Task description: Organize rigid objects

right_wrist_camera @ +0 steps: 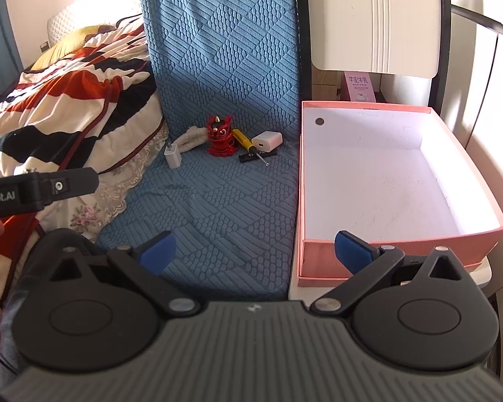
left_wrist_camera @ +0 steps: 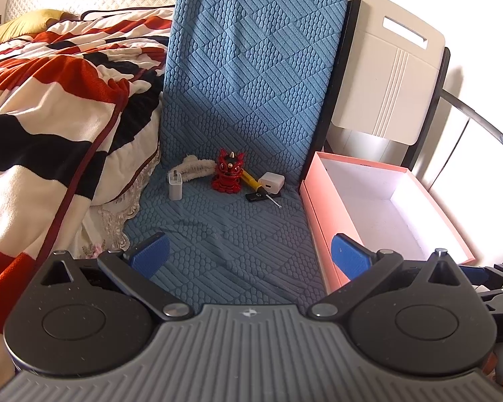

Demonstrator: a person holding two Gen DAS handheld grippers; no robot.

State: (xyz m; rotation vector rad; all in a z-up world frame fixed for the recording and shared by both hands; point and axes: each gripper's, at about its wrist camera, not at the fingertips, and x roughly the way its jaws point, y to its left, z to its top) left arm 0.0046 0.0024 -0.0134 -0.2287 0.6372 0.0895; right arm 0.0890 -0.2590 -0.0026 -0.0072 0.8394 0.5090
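Both grippers hover with jaws spread apart, holding nothing.
Red lion figurine, yellow screwdriver and chargers sit beside the pink box.

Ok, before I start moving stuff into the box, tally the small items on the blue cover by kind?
White chargers: 2, one standing at left, one at right
Red lion figurine: 1
Yellow-handled screwdriver: 1
Small black flat item: 1
Cream fuzzy item: 1
Total: 6
The pink box holds nothing.
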